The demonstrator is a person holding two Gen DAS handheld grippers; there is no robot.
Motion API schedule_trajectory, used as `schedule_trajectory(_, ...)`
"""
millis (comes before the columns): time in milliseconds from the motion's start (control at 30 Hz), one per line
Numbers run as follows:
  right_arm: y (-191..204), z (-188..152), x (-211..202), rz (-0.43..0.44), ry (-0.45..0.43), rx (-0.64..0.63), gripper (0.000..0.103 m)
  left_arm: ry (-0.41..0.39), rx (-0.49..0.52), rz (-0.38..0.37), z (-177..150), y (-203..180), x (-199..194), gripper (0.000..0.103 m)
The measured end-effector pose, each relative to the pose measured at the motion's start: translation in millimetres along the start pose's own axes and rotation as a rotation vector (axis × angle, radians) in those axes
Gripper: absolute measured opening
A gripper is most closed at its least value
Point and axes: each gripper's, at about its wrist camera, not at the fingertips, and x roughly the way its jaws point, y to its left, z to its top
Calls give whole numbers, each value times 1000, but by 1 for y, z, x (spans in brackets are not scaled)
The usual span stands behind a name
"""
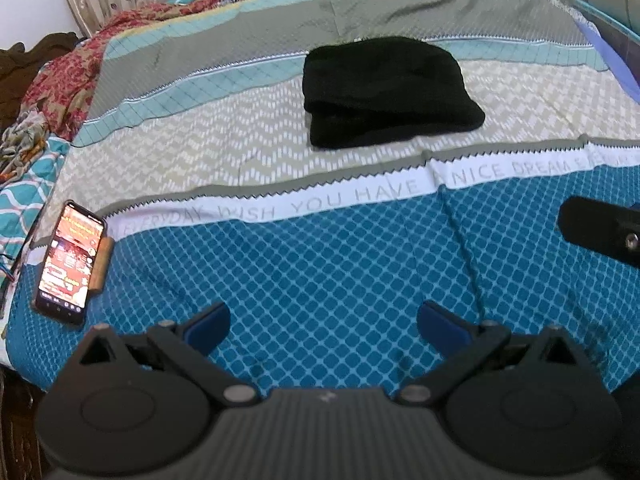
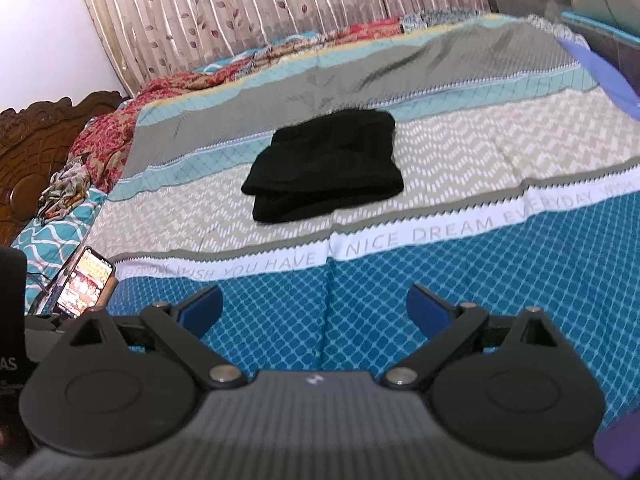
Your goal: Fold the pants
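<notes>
A: Bed (image 1: 320,272) filled both views. Its cover ran in bands: teal lattice nearest the cameras, then a white strip (image 1: 360,198) printed "WISH YOU HAVE A NICE DREAM", a beige zigzag band, pale teal, and grey farthest off.

B: Behind it?

A: Pleated curtain (image 2: 240,20) with a leaf print along the far side. Carved wooden headboard (image 2: 36,136) at the left edge, right wrist view only. Red floral bedding (image 1: 76,76) bunched along the bed's left side.

B: The pants?

A: Black pants (image 1: 384,92) lay folded into a compact, layered bundle on the beige zigzag band, far edge reaching the pale teal stripe. Same placement from the right wrist (image 2: 326,168). Nothing touched them; both tools were well apart from them, back over the teal lattice.

B: Tongs?

A: Left tongs (image 1: 323,330) spread wide, blue pads (image 1: 208,326) far apart, nothing between them but bedcover. Right tongs (image 2: 314,306) likewise spread wide and empty. A dark piece of the right tool showed at the right edge of the left wrist view.

B: Small items?

A: One phone (image 1: 70,262), screen lit, lying at the bed's near left corner beside the white strip's end. A small tan block (image 1: 102,264) touched its right edge; could not tell what it was. Right wrist view caught the phone (image 2: 86,284) too, partly behind the tool body.
</notes>
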Motion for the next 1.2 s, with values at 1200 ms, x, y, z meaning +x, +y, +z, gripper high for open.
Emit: schedule_trajectory(1200,-1,1,4,-7,4,22,100,53,-49,-20,2,3,11,103)
